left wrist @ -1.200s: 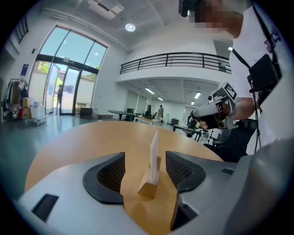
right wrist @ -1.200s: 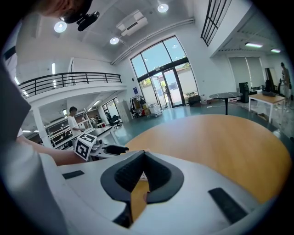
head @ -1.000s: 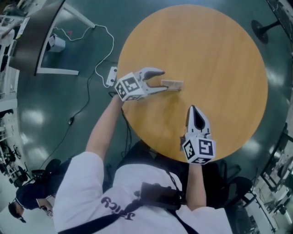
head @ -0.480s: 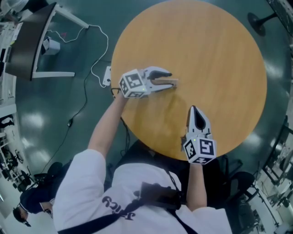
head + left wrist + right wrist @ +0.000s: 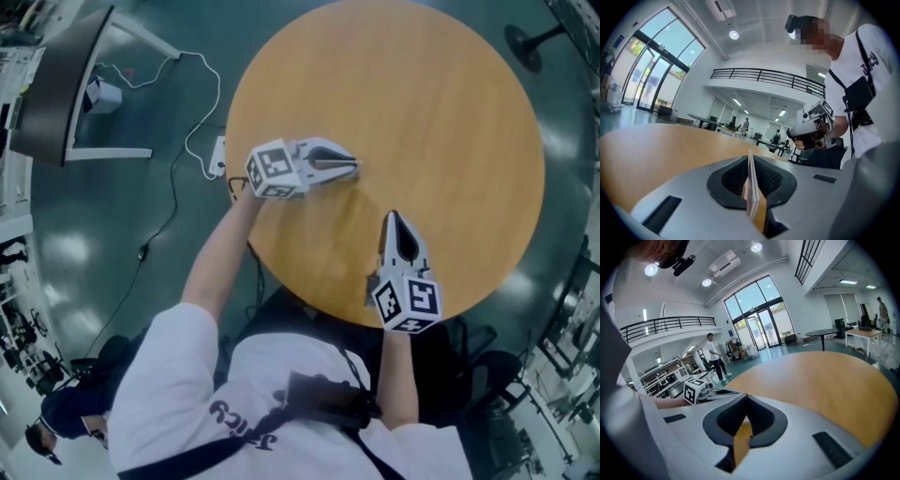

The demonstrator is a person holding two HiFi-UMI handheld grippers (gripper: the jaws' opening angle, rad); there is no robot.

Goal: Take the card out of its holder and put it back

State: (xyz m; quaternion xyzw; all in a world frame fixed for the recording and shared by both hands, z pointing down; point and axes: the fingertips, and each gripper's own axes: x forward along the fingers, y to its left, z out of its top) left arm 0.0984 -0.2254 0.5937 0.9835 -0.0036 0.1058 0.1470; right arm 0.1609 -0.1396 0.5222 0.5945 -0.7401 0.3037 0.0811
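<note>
Status: early, by our read. The left gripper (image 5: pixel 352 166) has just been closing, and its pads now clamp a thin stack standing on edge between them. So the bracing grab looks done. Card not out yet as far as we can see; the pull, then the re-insert, are all still to do.

Right gripper (image 5: pixel 393 221): jaws together, nothing in them. The tan seen through its gap is just the bench (image 5: pixel 450 112). It hangs over the bench, apart from the left gripper's tips, nose pointing roughly their way. It needs to open before it can take the card.

What's in the left gripper:
- pale thin sheet, edge-on, dead centre between the pads; we take it for the card (image 5: pixel 750 180)
- tan layer flat against it, on the side nearer the right gripper; probably the holder (image 5: pixel 761 216)
- the two sit flush; we can't tell where one ends and the other starts, nor how deep the card is seated
- from the head view the jaws cover nearly all of it

Stack looks flat, stiff and slim. The pale edge pokes a little ahead of the pads, which leaves only a small edge for the right gripper to pinch.
</note>
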